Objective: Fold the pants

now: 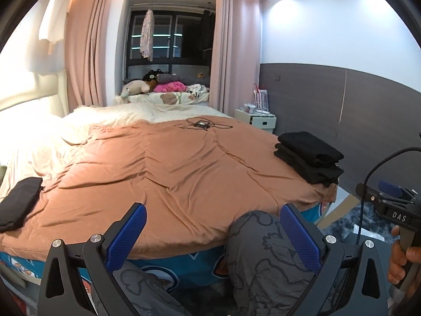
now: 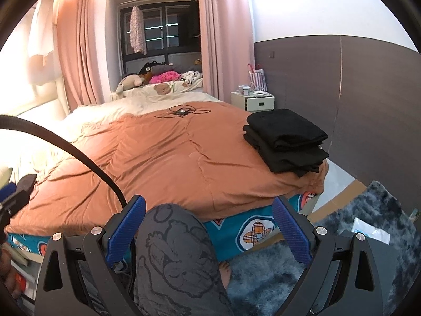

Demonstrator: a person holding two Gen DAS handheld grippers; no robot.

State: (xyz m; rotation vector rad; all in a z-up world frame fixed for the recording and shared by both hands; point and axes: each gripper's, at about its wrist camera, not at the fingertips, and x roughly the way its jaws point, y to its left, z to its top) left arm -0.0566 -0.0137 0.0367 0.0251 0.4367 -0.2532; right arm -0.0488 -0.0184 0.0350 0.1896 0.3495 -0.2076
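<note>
A stack of folded black pants (image 1: 309, 156) sits on the bed's near right corner; it also shows in the right wrist view (image 2: 286, 142). Another black garment (image 1: 18, 204) lies flat at the bed's left edge, and only a corner of it shows in the right wrist view (image 2: 27, 181). My left gripper (image 1: 213, 234) is open and empty, held in front of the bed's foot edge. My right gripper (image 2: 209, 230) is open and empty, also off the bed. The right gripper's body shows in the left wrist view (image 1: 394, 208).
The bed carries an orange cover (image 1: 171, 168) with a cable and small device (image 1: 201, 124) near its far end. A white nightstand (image 1: 256, 119) stands at the far right. My knee in grey printed trousers (image 2: 176, 252) is below. A shaggy blue rug (image 2: 342, 237) covers the floor.
</note>
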